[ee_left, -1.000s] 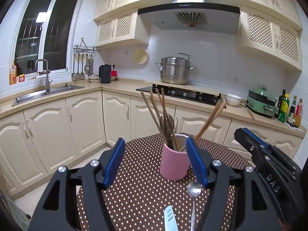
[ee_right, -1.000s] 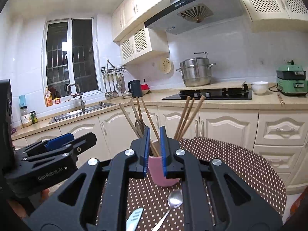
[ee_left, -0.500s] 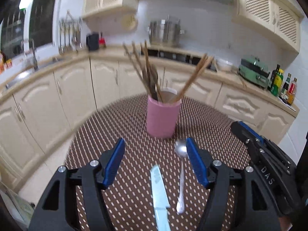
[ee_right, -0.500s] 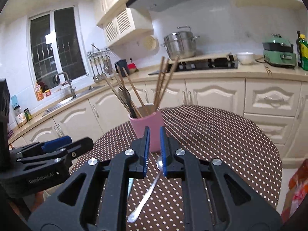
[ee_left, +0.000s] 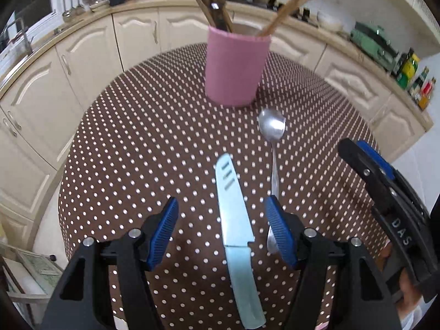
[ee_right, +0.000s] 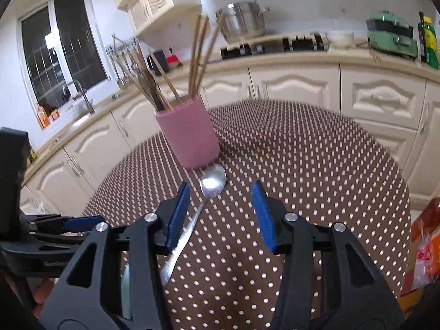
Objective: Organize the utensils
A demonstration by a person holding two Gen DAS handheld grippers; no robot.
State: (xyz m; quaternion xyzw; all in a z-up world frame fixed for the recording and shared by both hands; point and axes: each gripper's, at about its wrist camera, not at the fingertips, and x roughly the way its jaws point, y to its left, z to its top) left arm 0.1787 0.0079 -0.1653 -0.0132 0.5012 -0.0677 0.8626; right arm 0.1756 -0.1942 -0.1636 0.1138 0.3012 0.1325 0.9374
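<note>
A pink cup (ee_left: 236, 67) (ee_right: 188, 134) holding several chopsticks and dark utensils stands on the brown polka-dot table (ee_left: 143, 137). A light blue knife (ee_left: 233, 220) lies in front of it, and a metal spoon (ee_left: 272, 129) (ee_right: 213, 183) lies to its right, bowl toward the cup. My left gripper (ee_left: 221, 229) is open and empty, its fingers straddling the knife blade from above. My right gripper (ee_right: 220, 216) is open and empty above the spoon handle; it also shows at the right of the left wrist view (ee_left: 385, 192).
Cream kitchen cabinets (ee_right: 302, 88) and a countertop curve around the far side of the round table. A steel pot (ee_right: 243, 22), a green appliance (ee_right: 393, 38) and bottles (ee_left: 412, 74) stand on the counter. An orange bag (ee_right: 426, 247) sits at the right past the table edge.
Both grippers have tilted down and moved closer to the table. The right gripper has opened from shut. The left gripper now straddles the knife.
</note>
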